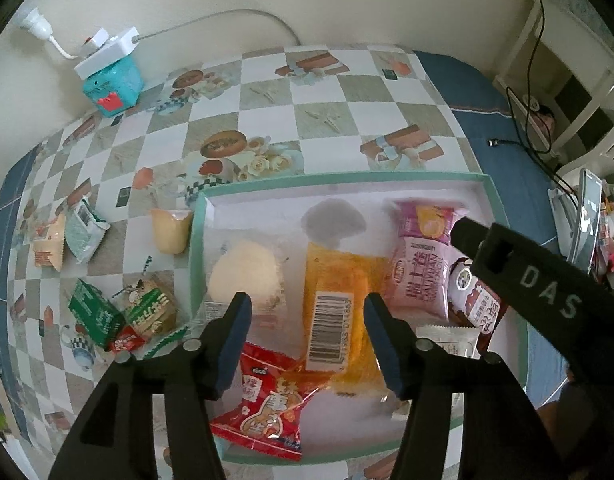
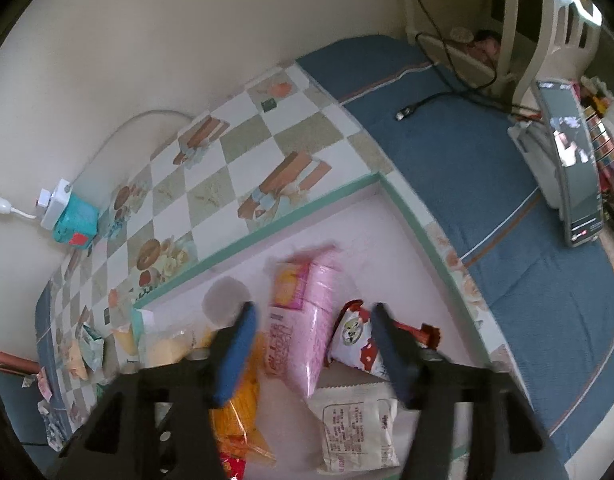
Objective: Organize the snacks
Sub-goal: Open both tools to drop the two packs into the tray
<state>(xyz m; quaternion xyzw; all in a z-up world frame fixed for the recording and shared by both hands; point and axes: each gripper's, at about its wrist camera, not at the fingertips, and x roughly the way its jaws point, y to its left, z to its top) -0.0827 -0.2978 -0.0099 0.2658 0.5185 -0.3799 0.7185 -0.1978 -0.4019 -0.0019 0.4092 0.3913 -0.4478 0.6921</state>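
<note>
Two views cover one shallow green-rimmed box (image 1: 491, 190) lying on a checked tablecloth (image 1: 267, 92). Only the left wrist view shows the snacks not yet boxed on the table to the left: a green carton (image 1: 95, 312), a green-and-tan packet (image 1: 153, 312), a pale cup (image 1: 171, 230) touching the box's left rim, and two small packets (image 1: 69, 236) farther left. It also shows a red packet (image 1: 267, 404) at the near edge inside the box and a white round bun (image 1: 245, 276) in clear wrap. Only the right wrist view shows the printed back of a white packet (image 2: 357, 432) near the camera and the lit screen of a phone (image 2: 577, 168) on its stand at the right.

The pink packet (image 1: 423, 268) carries Chinese characters over "KAIYUAN". The orange packet (image 1: 339, 312) shows a barcode. "DAS" is printed on the right gripper's body. A red-and-white packet (image 2: 359, 340) has a round cartoon badge.

The left gripper (image 1: 307, 340) hangs over the orange packet, jaws spread, pinching nothing. The right gripper (image 2: 313, 344) has its jaws spread either side of the pink and red-and-white packets, which lie on the box floor untouched. A turquoise box (image 1: 113, 84) under a white power strip (image 1: 107, 50) sits at the far left by the wall; a black cable (image 2: 439, 98) crosses the blue cloth (image 2: 467, 168).
</note>
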